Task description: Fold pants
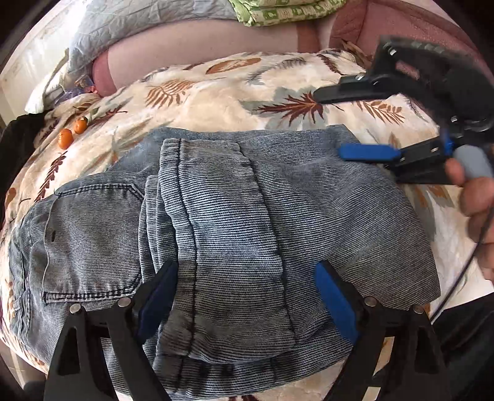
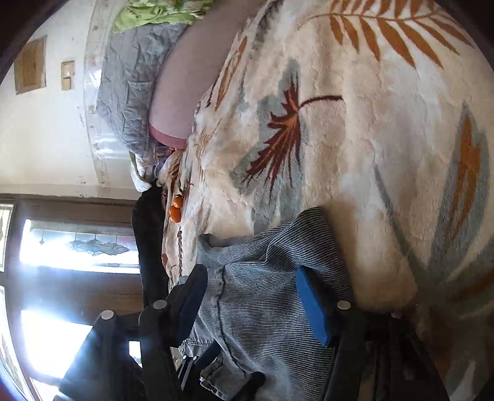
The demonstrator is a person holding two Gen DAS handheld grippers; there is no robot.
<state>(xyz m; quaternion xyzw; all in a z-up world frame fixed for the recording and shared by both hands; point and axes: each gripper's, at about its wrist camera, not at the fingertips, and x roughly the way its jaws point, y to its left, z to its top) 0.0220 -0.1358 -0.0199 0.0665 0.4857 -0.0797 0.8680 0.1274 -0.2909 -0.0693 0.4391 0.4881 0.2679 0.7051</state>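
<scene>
**Folded jeans on the leaf-print blanket, both grippers at their edges**

On the near part of the blanket (image 1: 216,101), a cream fleece with rust, orange and grey-blue leaves, lie the pants (image 1: 234,209): faded blue jeans with a fine ribbed weave, folded over themselves into a thick bundle. A back pocket with dark stitching shows on the bundle's left side in the left wrist view, and a leg panel with its hem is laid across the middle, running toward the blanket's far edge.

The left gripper (image 1: 247,296) stands over the near edge of the bundle, its jaws spread wide. Its blue pads (image 1: 335,303) sit on either side of the folded leg panel, with denim between them, but they are not pinching it.

The right gripper (image 2: 250,305) is rolled onto its side at the bundle's right edge. Its jaws are parted, with a ridge of denim (image 2: 262,277) lying between the pads; whether the pads press on the cloth cannot be told. In the left wrist view this same tool is somewhat blurred at the right, held in a hand (image 1: 477,197).

Two small orange fruits (image 1: 72,132) rest near the blanket's left edge, well apart from the jeans. Beyond the blanket's far edge lie a grey quilt (image 1: 129,34) and green folded bedding (image 1: 287,10).
</scene>
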